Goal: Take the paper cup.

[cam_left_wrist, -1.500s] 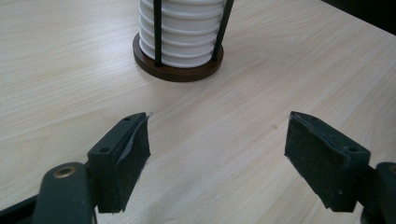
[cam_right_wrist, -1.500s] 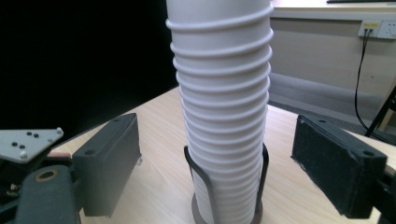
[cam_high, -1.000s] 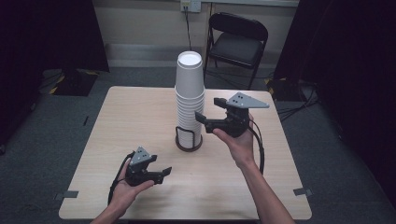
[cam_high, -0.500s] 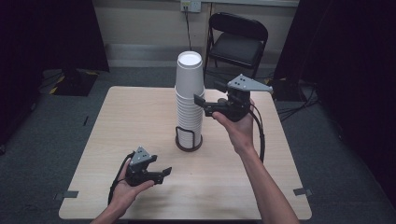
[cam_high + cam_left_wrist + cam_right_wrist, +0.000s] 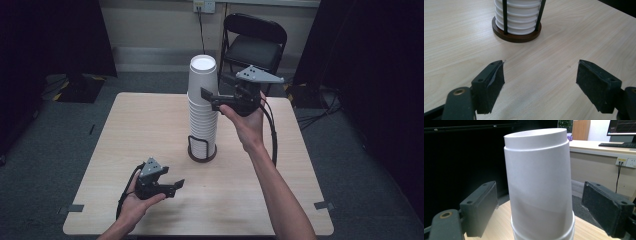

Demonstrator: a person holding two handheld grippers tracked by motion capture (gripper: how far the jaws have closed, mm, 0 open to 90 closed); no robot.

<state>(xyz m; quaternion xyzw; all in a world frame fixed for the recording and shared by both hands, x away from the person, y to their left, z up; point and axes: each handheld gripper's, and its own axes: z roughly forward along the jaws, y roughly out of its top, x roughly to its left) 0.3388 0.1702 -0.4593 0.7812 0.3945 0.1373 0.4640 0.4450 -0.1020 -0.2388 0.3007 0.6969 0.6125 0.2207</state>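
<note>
Looking along the right gripper [image 5: 539,207], the top cup [image 5: 539,182] sits between its two jaws, both spread apart with a gap on each side, so nothing is clamped. That view cuts off at the next rim, so the rest of the cup stack [image 5: 202,107] is hidden there. In the high view the stack stands at the middle of the frame in a dark holder [image 5: 202,150] on the worktop [image 5: 310,170]. How many cups are nested is hard to tell — the rims blur together. The left gripper [image 5: 175,186] rests low at the lower left of the frame, jaws wide apart over bare wood; its own view shows just the holder's brown base and two black rods, the stack cut off at the top edge. Compared with a second ago, the right gripper has climbed from near the lower part of the stack to the top cup — the left one hasn't budged. A folding chair [image 5: 255,42] stands behind the worktop.
</note>
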